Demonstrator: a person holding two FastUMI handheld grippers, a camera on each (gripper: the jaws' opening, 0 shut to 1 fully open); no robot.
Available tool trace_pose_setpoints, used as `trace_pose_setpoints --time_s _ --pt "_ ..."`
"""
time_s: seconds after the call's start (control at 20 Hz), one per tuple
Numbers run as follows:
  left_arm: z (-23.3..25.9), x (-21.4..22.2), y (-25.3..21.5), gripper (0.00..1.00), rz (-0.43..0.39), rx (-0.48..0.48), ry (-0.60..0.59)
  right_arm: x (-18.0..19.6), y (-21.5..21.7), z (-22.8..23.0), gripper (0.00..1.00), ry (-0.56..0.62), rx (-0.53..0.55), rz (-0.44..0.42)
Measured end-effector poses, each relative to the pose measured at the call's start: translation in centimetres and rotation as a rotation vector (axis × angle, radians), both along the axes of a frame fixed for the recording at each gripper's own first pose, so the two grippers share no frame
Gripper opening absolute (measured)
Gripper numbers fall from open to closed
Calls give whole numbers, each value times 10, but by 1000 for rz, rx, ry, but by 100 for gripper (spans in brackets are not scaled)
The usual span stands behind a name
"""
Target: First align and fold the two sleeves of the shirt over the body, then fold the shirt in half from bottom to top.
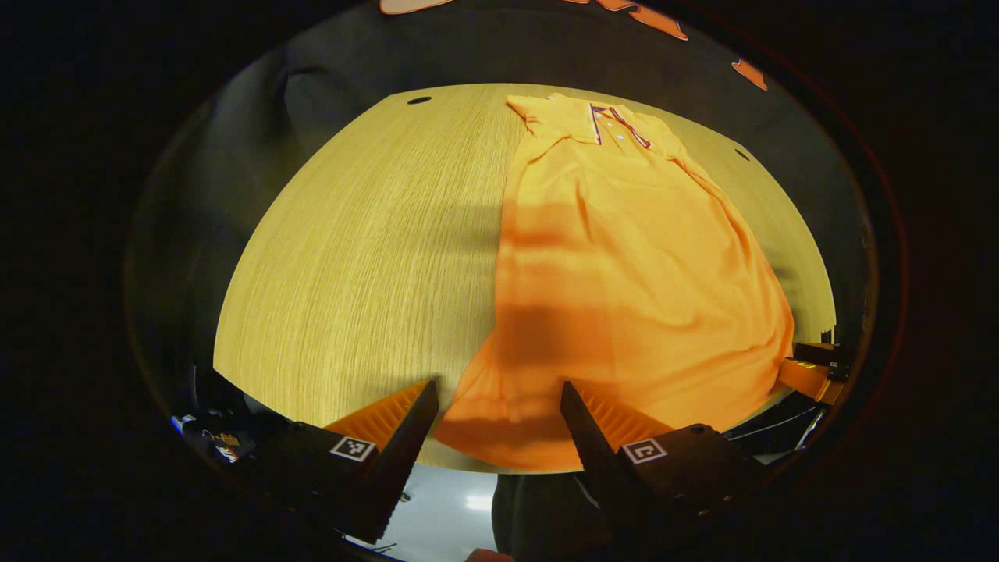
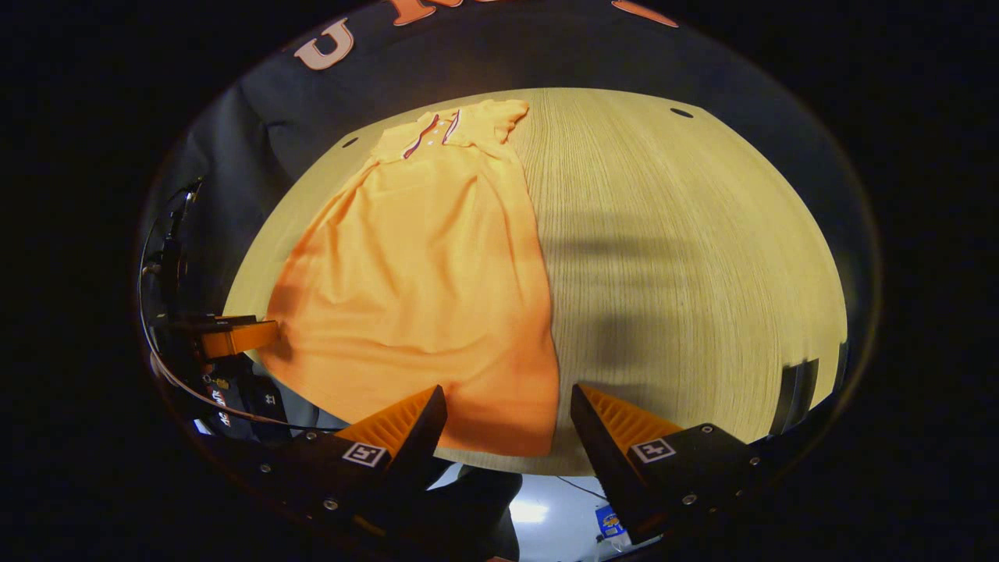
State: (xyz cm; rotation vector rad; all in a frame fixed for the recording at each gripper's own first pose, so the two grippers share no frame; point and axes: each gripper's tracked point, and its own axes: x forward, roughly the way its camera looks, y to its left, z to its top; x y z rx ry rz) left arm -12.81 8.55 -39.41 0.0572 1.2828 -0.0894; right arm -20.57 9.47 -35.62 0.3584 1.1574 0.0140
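Warm, dim light from above. Banded shadows cross the desk (image 1: 367, 257) and the shirt (image 1: 624, 289) in both views. Strong fisheye bending; the desk edge bows. Centre sharp, rims dark. Small floor glare below the near edge.

One shirt (image 1: 624, 281) out there, orange, spread on one wooden table (image 1: 375, 257). One collar (image 1: 616, 125) at the far end, with a few small buttons on the placket, too tiny to count. Two holes in the tabletop, one (image 1: 419, 100) in each far corner (image 1: 741, 154). Two grippers up, left gripper (image 1: 499, 398) and right gripper (image 2: 507, 402), two fingers apiece, both spread wide.
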Motion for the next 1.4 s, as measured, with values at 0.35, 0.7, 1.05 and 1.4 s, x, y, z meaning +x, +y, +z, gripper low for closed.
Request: trace_pose_setpoints --time_s 0.35,0.7,1.05,1.4 --pt "-4 6 -9 97 -27 -34 -7 -2 8 -5 79 72 -70 52" --pt "-3 1 -37 4 -71 -84 1 -3 12 -4 2 121 201 -157" --pt "14 14 -48 4 9 -204 0 15 5 13 1 85 380 -273" --pt "42 41 -52 4 4 -253 -54 31 -15 18 1 42 379 -343"
